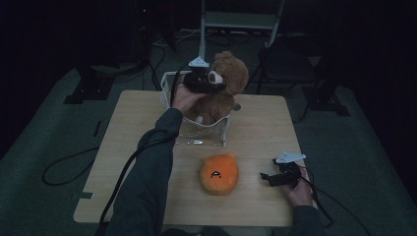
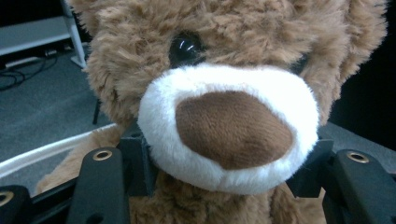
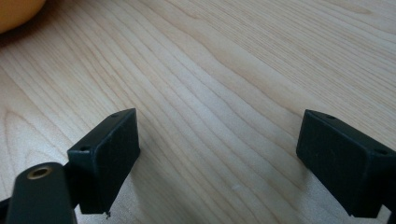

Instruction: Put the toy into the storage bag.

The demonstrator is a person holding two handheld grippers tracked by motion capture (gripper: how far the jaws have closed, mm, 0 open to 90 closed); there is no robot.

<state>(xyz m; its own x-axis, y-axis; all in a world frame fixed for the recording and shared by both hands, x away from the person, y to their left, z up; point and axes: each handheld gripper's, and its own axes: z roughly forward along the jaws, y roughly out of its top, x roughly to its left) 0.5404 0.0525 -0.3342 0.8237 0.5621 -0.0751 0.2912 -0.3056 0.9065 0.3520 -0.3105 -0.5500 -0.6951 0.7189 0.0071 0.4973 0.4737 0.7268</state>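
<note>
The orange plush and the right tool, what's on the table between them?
Nothing: in the high view, bare wooden table separates the orange plush from the right tool. The right gripper view also shows bare wood between its open jaws.

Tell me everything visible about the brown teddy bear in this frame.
The brown plush teddy bear has shaggy fur, a white muzzle with a dark brown nose and a glossy black eye. It is upright, its lower body inside the clear plastic bin at the far side of the light wooden table. The left gripper is shut on its muzzle, one black jaw pressing each side.
</note>
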